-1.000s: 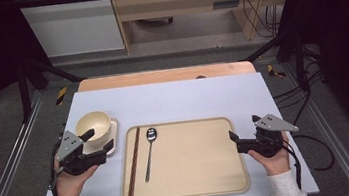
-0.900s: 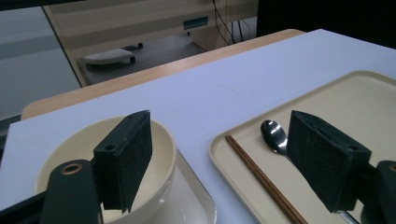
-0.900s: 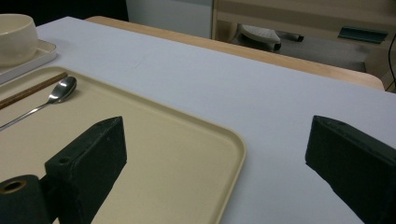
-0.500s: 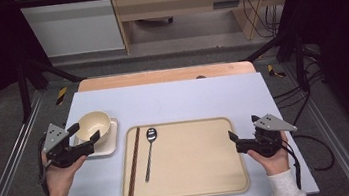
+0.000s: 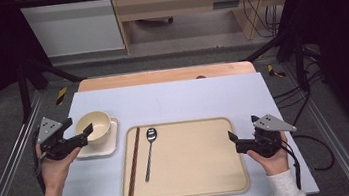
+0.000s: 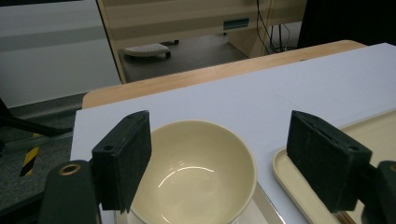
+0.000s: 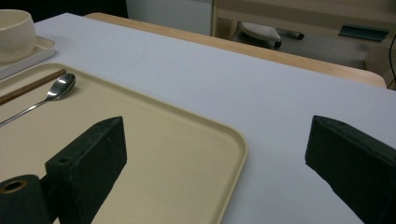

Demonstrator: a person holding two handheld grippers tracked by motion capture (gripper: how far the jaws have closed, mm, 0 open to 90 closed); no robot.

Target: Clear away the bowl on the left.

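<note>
Left gripper standing open beside the bowl on the white table.

The table (image 5: 202, 94) is carrying a beige tray (image 5: 193, 189); left of it, a small white plate (image 5: 110, 145) is holding the cream bowl (image 5: 96, 124). The left gripper (image 5: 77, 135) is sitting wide open, gripping nothing, the bowl lying just ahead between its jaw lines, this hand being nearer. The right gripper (image 5: 233, 141) is resting open, well apart, over the tray's right edge.
</note>
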